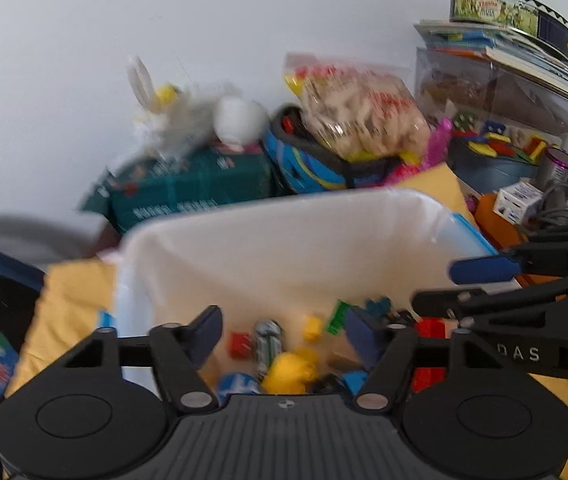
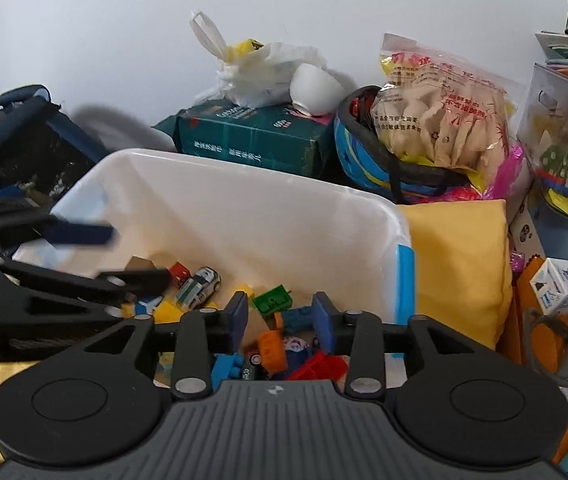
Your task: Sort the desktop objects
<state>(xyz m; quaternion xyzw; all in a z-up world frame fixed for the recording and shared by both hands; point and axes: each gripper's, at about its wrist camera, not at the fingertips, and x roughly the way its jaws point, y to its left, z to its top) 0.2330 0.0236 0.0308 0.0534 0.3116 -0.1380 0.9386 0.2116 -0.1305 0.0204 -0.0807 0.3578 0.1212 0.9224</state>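
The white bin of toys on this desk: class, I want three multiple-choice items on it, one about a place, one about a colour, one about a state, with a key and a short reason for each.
1. Where does the white bowl sit?
A. inside the bin
B. tipped over on the dark green box
C. on the yellow cloth

2. What colour is the clip on the bin's right end?
A. light blue
B. red
C. black

3. How do the right tool's jaws stand over the bin?
A. clamped on the toy car
B. apart with nothing between them
C. closed on the green brick

Key:
1 B, the bowl lies on the green box behind the bin.
2 A, the clip is light blue.
3 B, the pads stand apart and the toy car and green brick lie loose on the bin floor.
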